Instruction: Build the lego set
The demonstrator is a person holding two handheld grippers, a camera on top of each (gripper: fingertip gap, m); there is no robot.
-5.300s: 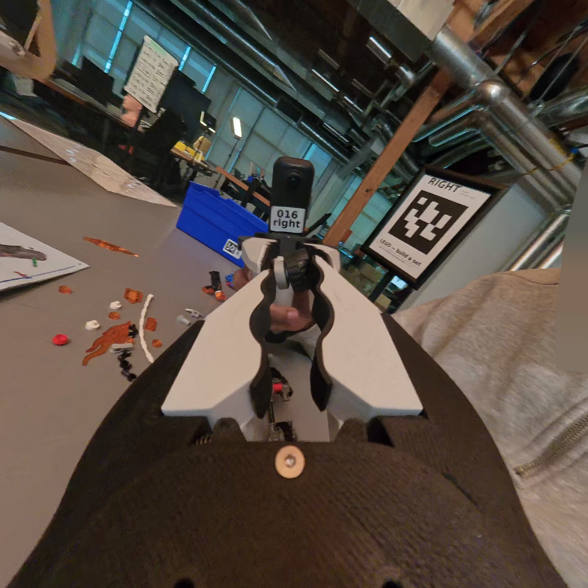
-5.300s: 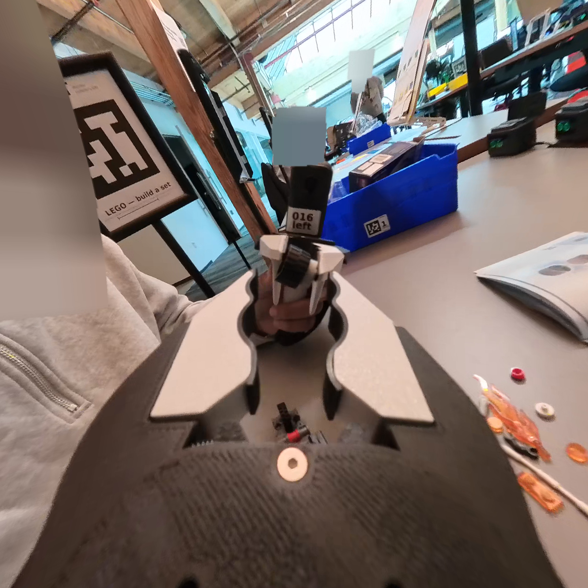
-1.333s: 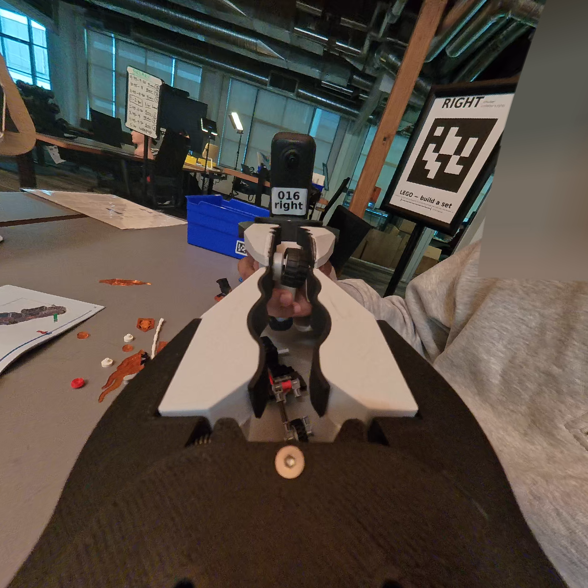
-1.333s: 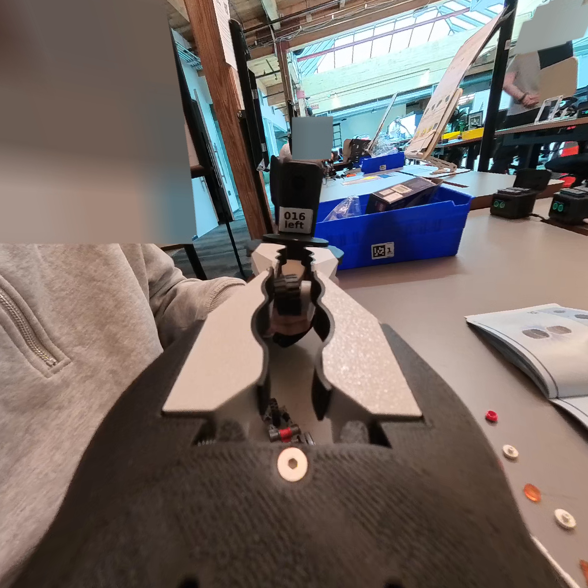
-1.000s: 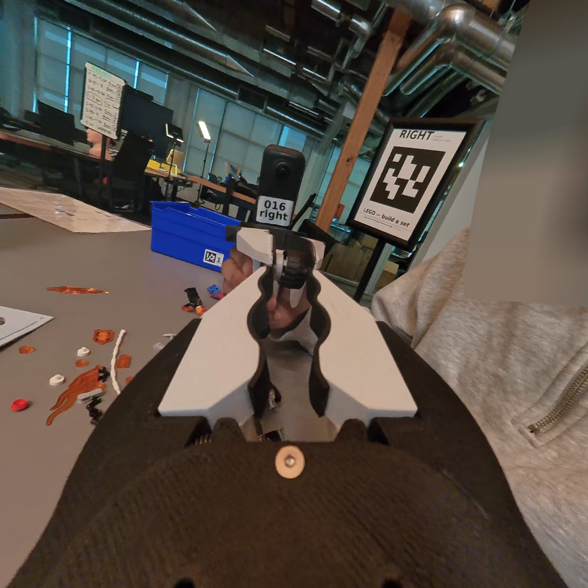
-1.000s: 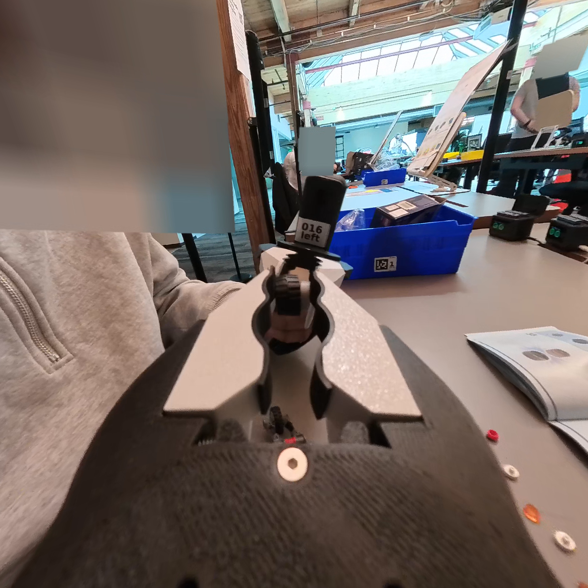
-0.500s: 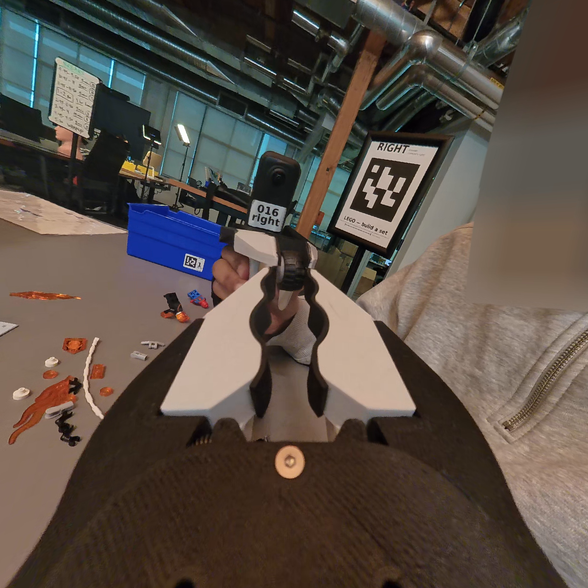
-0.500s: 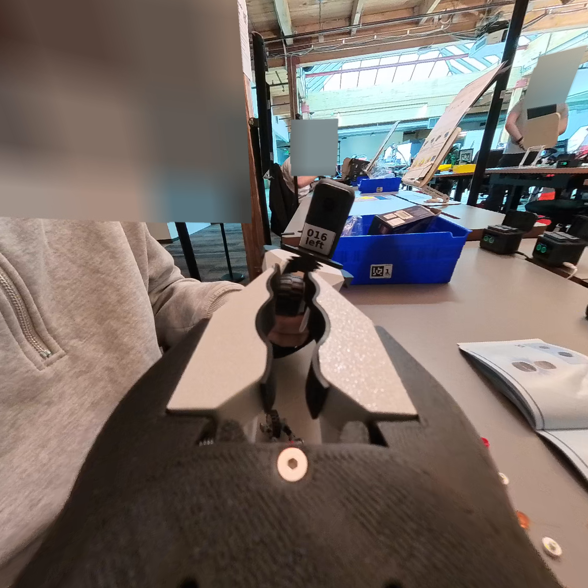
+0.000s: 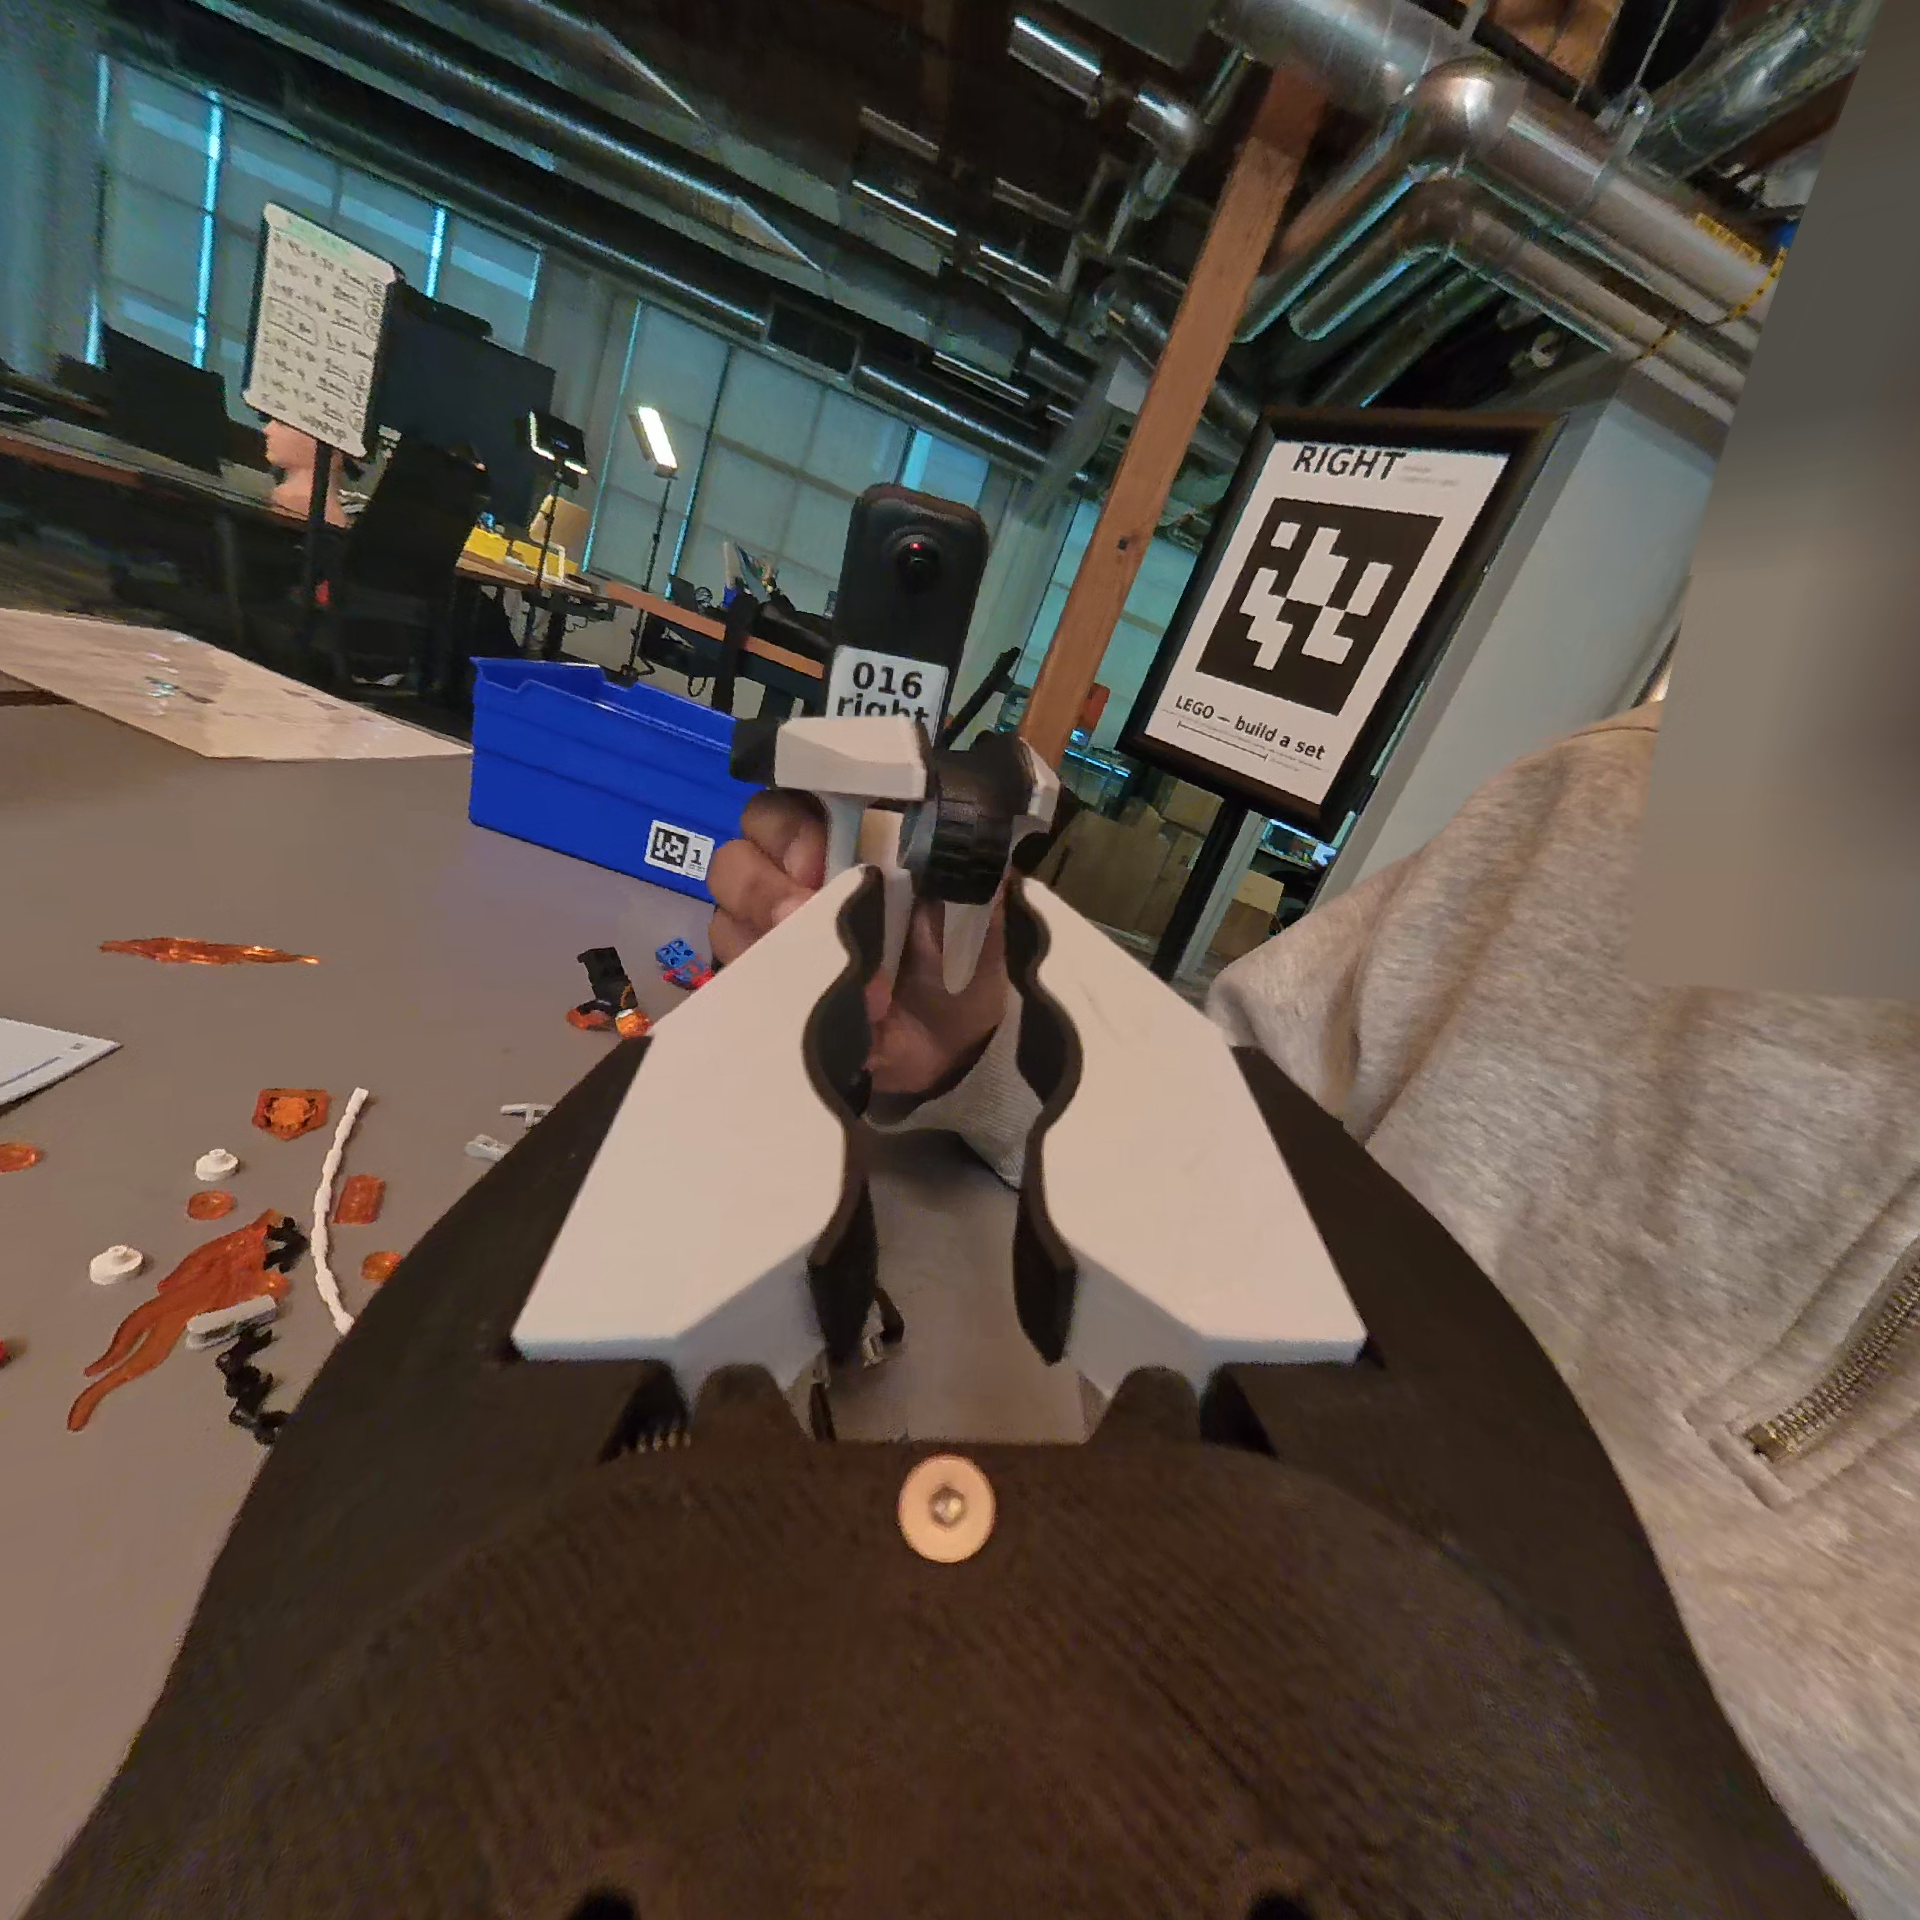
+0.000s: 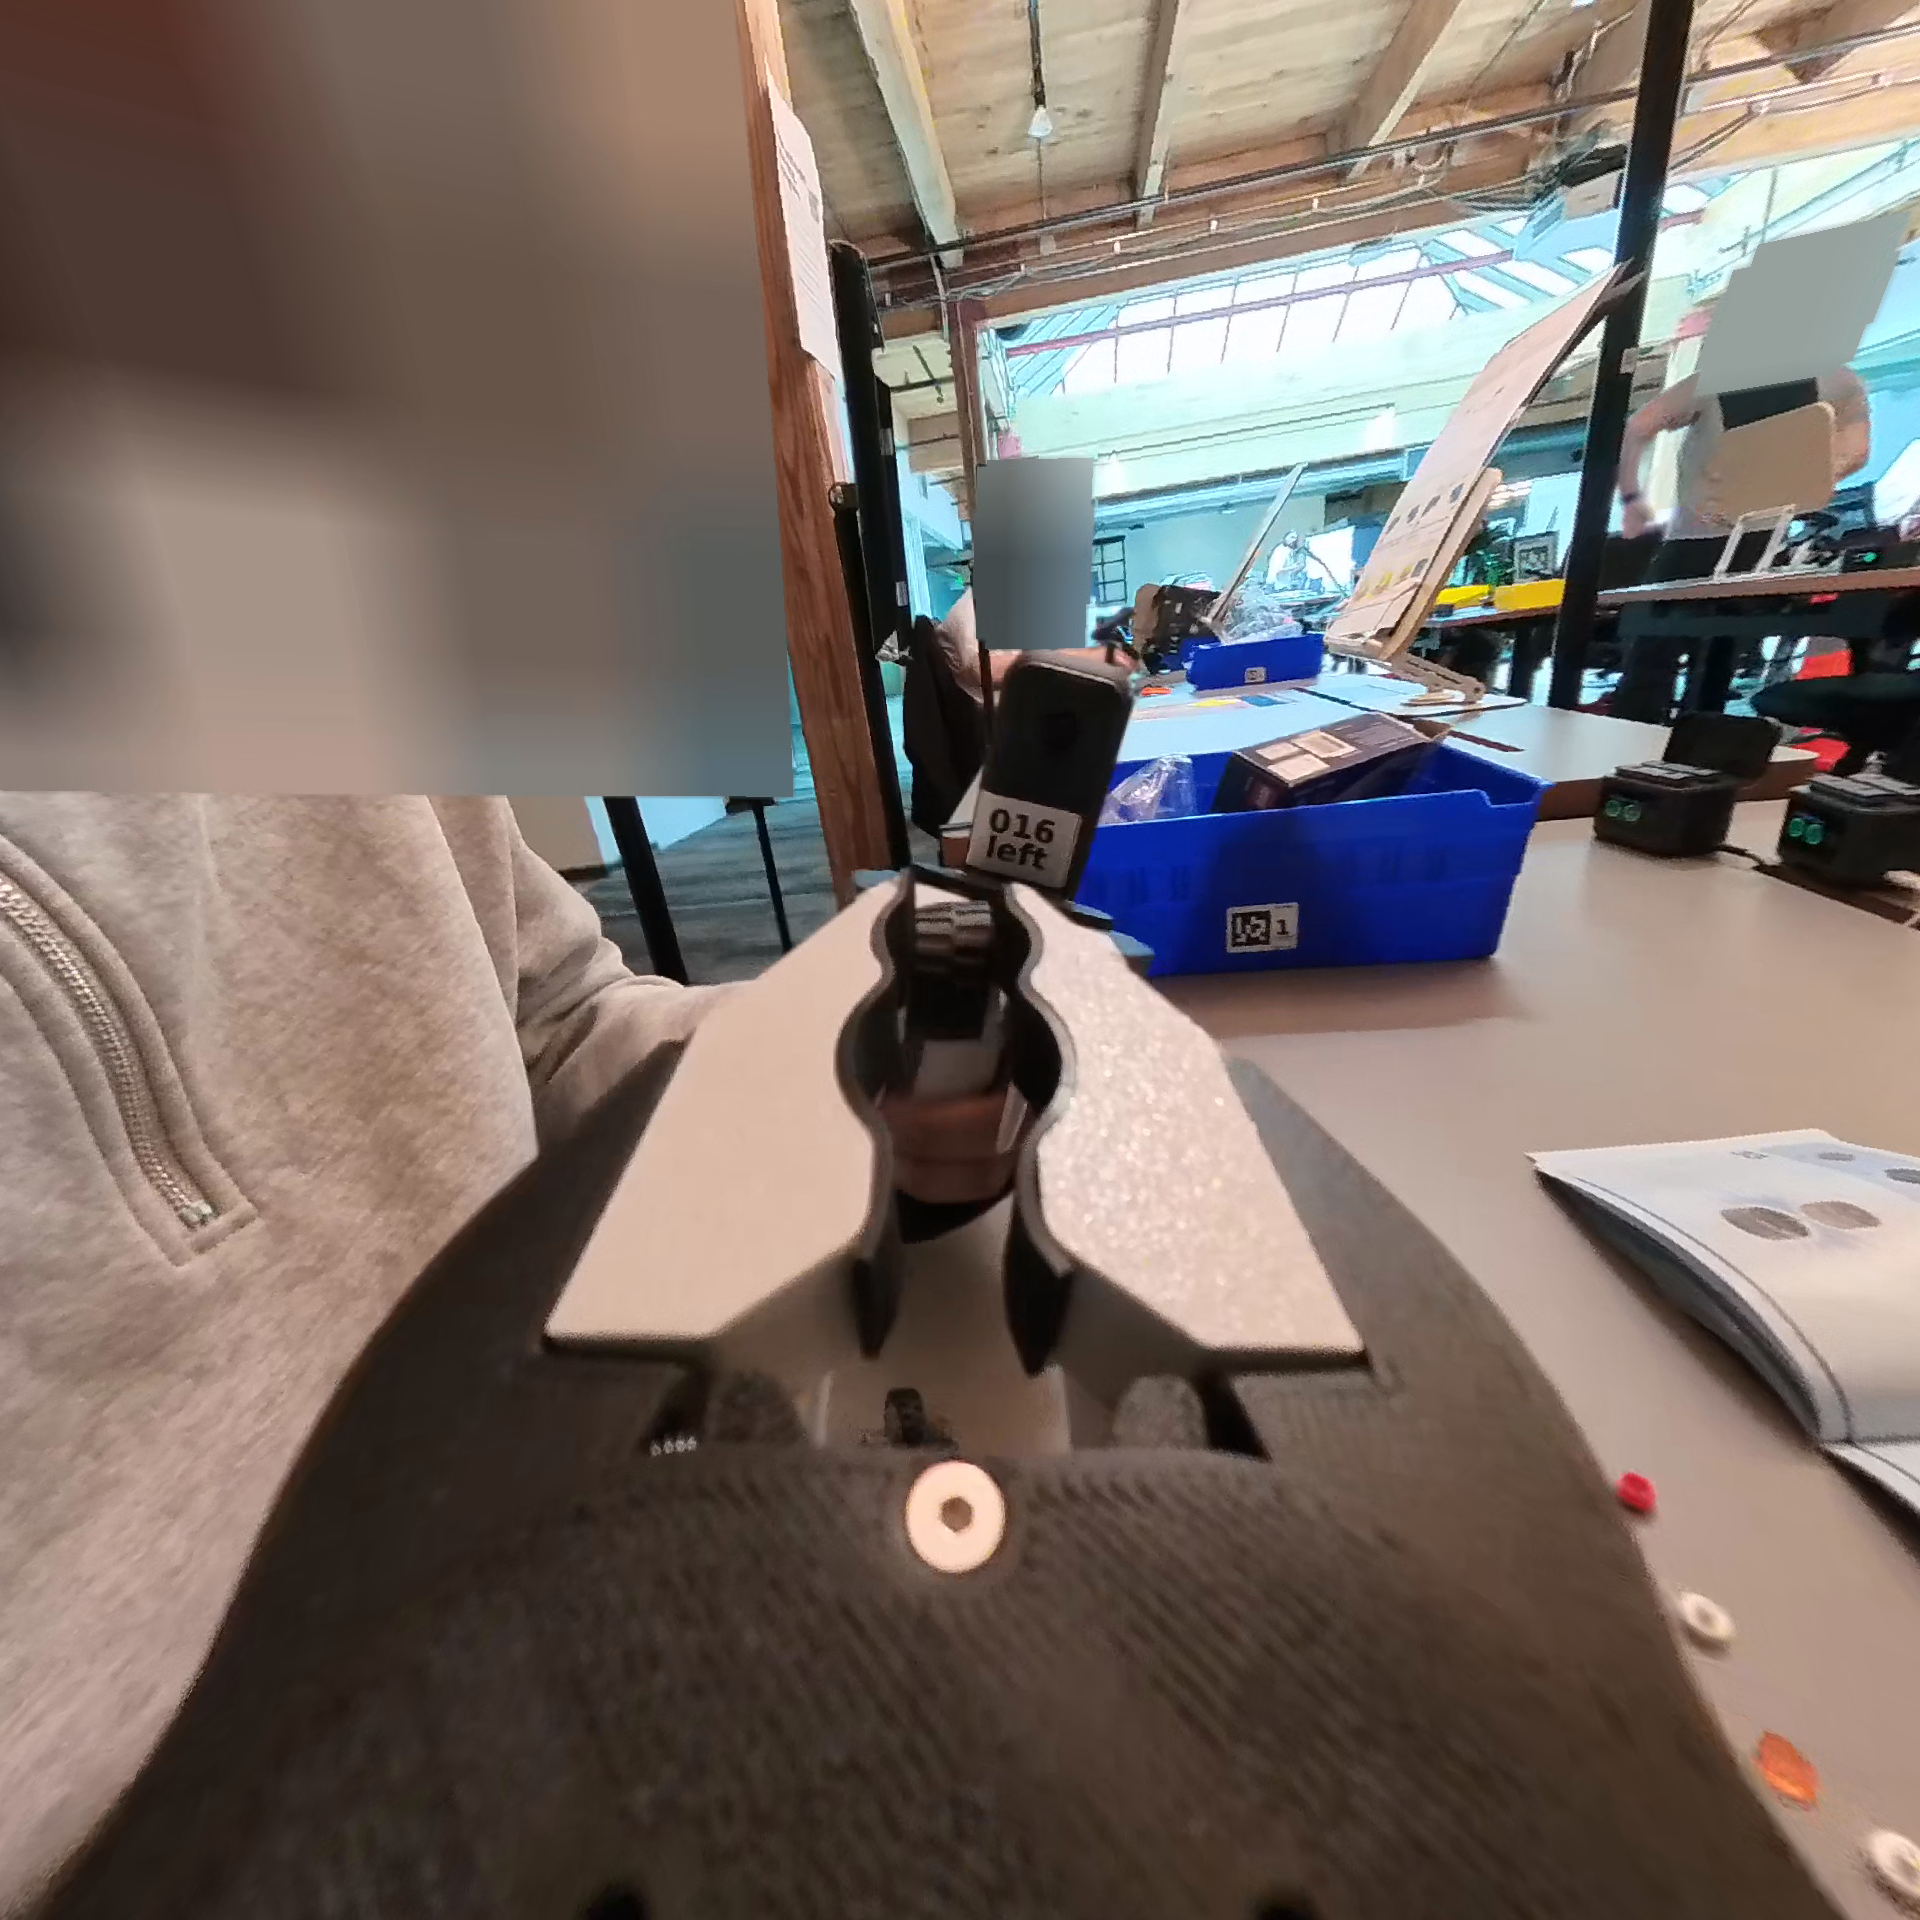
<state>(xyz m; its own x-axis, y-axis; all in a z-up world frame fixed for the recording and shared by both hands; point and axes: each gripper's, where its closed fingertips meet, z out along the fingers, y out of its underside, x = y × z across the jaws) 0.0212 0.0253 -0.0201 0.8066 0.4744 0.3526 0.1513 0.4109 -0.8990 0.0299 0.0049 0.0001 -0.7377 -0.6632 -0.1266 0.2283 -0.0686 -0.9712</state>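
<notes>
— What are the grippers doing?
— The left gripper [image 9: 940, 925] and right gripper [image 10: 956, 935] are facing each other, jaws nearly closed; what they're pinching, I cannot tell.
— And the lego?
— Loose lego pieces [image 9: 223, 1262] are lying near the table's [image 9: 312, 862] near-left edge, before a blue bin [image 9: 597, 764].

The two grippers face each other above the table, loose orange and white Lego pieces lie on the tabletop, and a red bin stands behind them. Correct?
Not quite: the bin is blue, not red, as both wrist views show. The rest holds: the left gripper and right gripper face each other, with orange and white Lego pieces loose on the table.
</notes>
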